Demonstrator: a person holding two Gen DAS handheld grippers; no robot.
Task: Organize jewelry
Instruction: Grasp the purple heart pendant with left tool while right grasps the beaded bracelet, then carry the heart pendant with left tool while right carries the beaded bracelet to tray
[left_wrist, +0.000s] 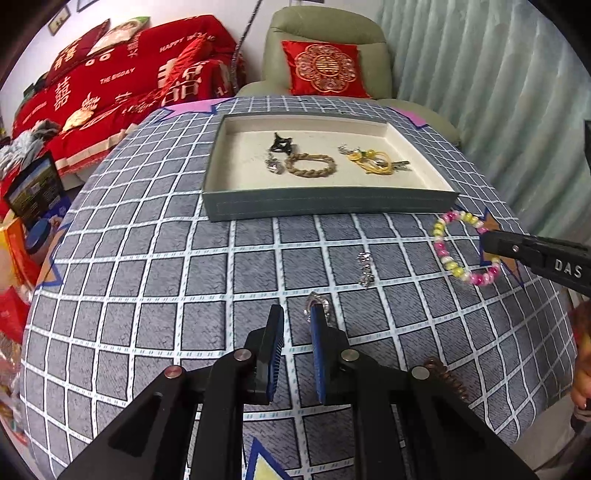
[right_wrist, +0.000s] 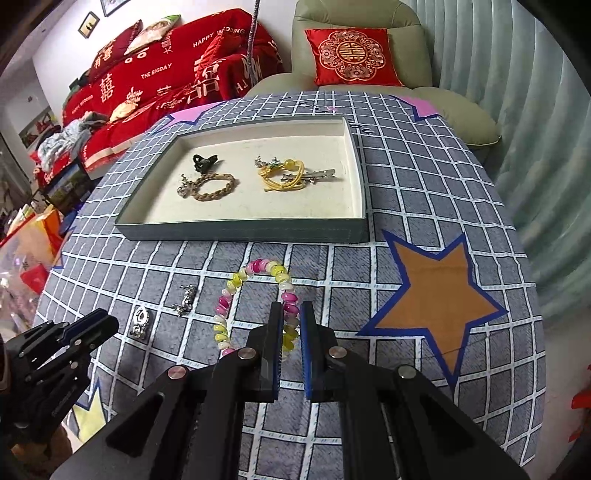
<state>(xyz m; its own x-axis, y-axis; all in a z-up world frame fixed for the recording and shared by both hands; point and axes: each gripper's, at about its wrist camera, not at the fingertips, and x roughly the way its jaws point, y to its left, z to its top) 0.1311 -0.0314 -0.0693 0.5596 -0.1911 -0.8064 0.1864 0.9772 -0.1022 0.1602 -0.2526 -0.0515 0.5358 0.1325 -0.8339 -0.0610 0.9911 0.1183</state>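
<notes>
A shallow grey-green tray (left_wrist: 328, 205) (right_wrist: 243, 232) with a cream floor holds a black clip, a braided brown bracelet (left_wrist: 311, 165) (right_wrist: 216, 188) and a yellow cord piece (left_wrist: 373, 160) (right_wrist: 288, 175). On the checked cloth lie a pink-yellow bead bracelet (left_wrist: 448, 258) (right_wrist: 229, 295), a small silver charm (left_wrist: 365, 267) (right_wrist: 185, 300) and a silver pendant (left_wrist: 320, 301) (right_wrist: 139, 321). My left gripper (left_wrist: 297, 314) is open, its right finger against the pendant. My right gripper (right_wrist: 291, 310) is slightly open, its jaws astride the bead bracelet's right side.
The round table's cloth (right_wrist: 406, 184) carries an orange star patch (right_wrist: 436, 295). Behind the table stand a green armchair with a red cushion (left_wrist: 325, 68) and a red-covered sofa (left_wrist: 122, 74). Bags and boxes lie on the floor at left (left_wrist: 29, 206).
</notes>
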